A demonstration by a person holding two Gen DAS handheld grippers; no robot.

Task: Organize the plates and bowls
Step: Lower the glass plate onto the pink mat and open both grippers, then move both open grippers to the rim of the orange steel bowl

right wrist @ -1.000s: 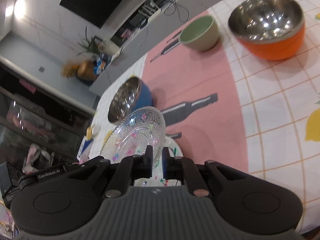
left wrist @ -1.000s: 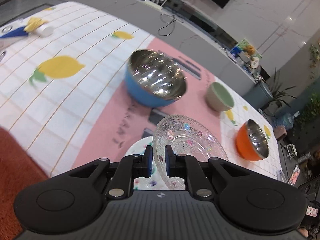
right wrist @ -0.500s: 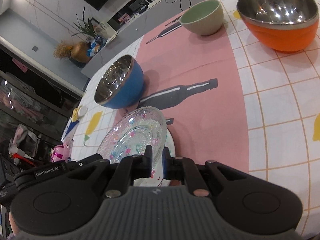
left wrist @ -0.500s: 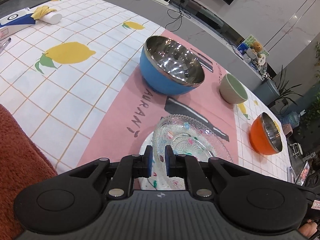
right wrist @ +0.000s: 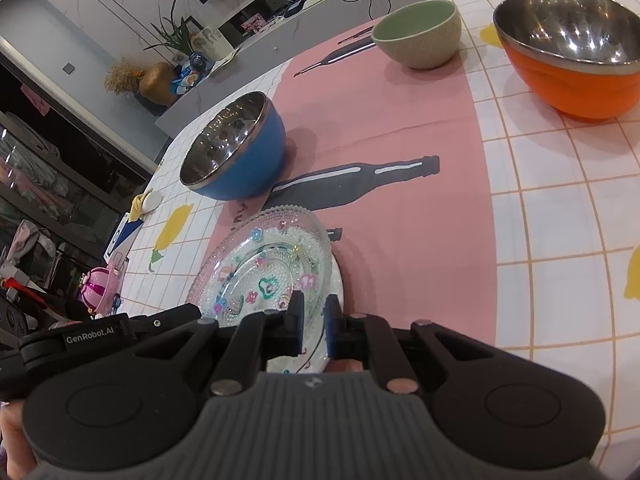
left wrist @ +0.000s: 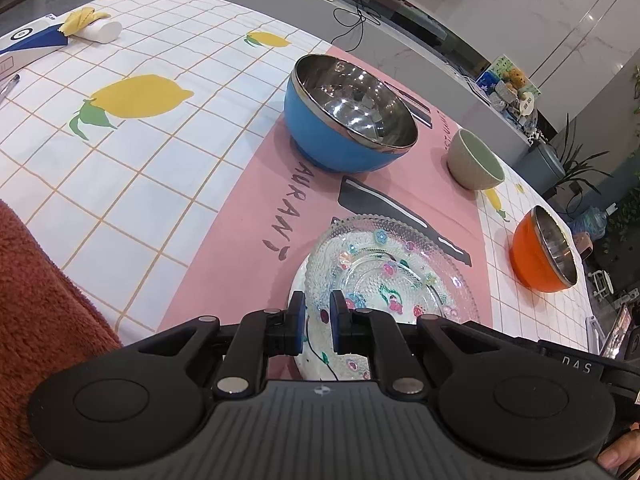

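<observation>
A clear glass plate with coloured flowers (left wrist: 384, 272) (right wrist: 268, 264) lies low over a white floral plate (left wrist: 320, 360) (right wrist: 316, 356) on the pink cloth strip. My left gripper (left wrist: 317, 316) is shut on the glass plate's near-left rim. My right gripper (right wrist: 313, 314) is shut on its near-right rim. A blue steel-lined bowl (left wrist: 348, 116) (right wrist: 236, 148), a small green bowl (left wrist: 474, 160) (right wrist: 418, 34) and an orange steel-lined bowl (left wrist: 544, 248) (right wrist: 572, 56) stand upright beyond it.
A lemon-print tablecloth (left wrist: 132, 140) covers the table. A box and a white tube (left wrist: 96, 30) lie at the far left corner. A brown fleece (left wrist: 36, 300) lies at the near left edge. A pink toy (right wrist: 100, 288) sits off the table's left side.
Both grippers have lowered the glass plate from a tilted, raised pose to nearly flat over the white plate. Both stay shut on its rim.
</observation>
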